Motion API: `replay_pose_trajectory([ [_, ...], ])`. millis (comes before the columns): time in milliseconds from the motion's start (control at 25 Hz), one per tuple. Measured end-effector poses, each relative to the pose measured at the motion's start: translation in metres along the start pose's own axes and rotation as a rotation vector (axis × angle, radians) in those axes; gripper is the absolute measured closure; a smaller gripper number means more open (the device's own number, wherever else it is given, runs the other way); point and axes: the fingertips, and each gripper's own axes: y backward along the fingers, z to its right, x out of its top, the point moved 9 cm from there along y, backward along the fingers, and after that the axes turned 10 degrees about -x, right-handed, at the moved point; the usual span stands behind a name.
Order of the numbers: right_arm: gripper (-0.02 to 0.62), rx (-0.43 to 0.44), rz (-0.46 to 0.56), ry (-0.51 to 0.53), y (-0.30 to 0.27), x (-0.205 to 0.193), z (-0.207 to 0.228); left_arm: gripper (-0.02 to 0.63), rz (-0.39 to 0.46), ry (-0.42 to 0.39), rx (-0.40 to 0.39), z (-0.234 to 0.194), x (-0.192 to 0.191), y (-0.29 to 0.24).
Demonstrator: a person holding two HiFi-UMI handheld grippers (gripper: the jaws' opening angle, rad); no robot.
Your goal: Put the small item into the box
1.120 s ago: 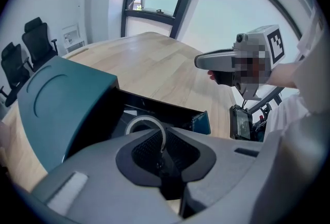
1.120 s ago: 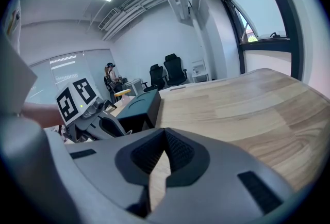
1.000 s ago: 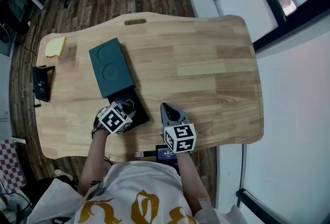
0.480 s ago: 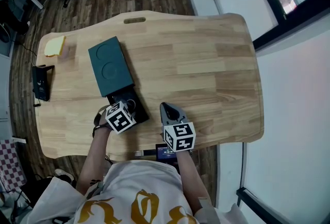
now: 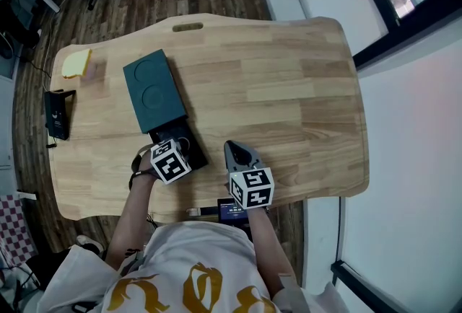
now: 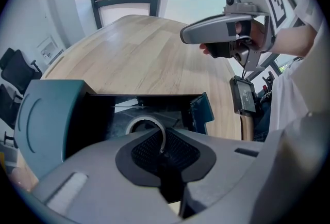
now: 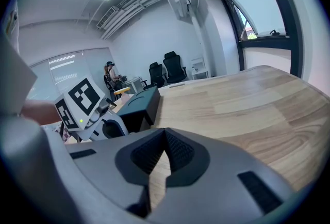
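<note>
A teal box sleeve (image 5: 153, 91) lies on the wooden table (image 5: 289, 88), with its black drawer (image 5: 193, 149) slid out toward me. My left gripper (image 5: 180, 148) hovers over that open drawer (image 6: 154, 107), shut on a thin pale ring (image 6: 147, 125) that it holds by the rim. The ring hangs just above the drawer's dark floor, beside the teal sleeve (image 6: 46, 114). My right gripper (image 5: 234, 151) rests near the table's front edge, to the right of the drawer, its jaws shut with nothing between them (image 7: 165, 132). It also shows from the side in the left gripper view (image 6: 221, 32).
A yellow sponge-like block (image 5: 76, 64) and a black device (image 5: 58, 115) lie at the table's left end. A small screen (image 5: 232, 213) is fixed at the front edge, between my arms. Bare wood stretches to the right. Office chairs (image 7: 167, 65) stand beyond the table.
My left gripper has shifted a little up and to the right, farther over the open drawer, still holding the ring. The right gripper has barely moved.
</note>
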Motion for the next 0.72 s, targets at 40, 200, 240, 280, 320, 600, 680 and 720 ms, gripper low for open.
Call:
replay_pose_trajectory([
  [40, 0.591, 0.001, 0.001, 0.002, -0.001, 0.0, 0.0, 0.571, 0.002, -0.001, 0.001, -0.001, 0.0, 0.0],
  [200, 0.591, 0.005, 0.001, 0.008, 0.001, 0.0, -0.002, 0.571, 0.015, 0.0, 0.013, -0.002, 0.0, 0.002],
  [240, 0.591, 0.005, 0.002, 0.01, 0.002, 0.001, -0.003, 0.571, 0.016, -0.004, 0.023, -0.002, 0.0, 0.003],
  [280, 0.591, 0.005, 0.003, 0.013, 0.003, 0.002, -0.003, 0.571, 0.017, -0.007, 0.032, -0.002, 0.001, 0.004],
  [320, 0.591, 0.004, 0.003, 0.016, 0.004, 0.003, -0.003, 0.571, 0.022, -0.007, 0.036, -0.002, 0.001, 0.005],
  [600, 0.591, 0.002, 0.022, 0.037, 0.013, 0.009, -0.007, 0.568, 0.087, -0.002, 0.111, 0.001, -0.003, 0.017],
  [680, 0.591, 0.003, 0.032, 0.046, 0.016, 0.012, -0.01, 0.568, 0.132, 0.02, 0.137, 0.003, -0.004, 0.025],
  [720, 0.591, 0.003, 0.039, 0.051, 0.019, 0.014, -0.011, 0.568, 0.164, 0.04, 0.151, 0.004, -0.005, 0.03],
])
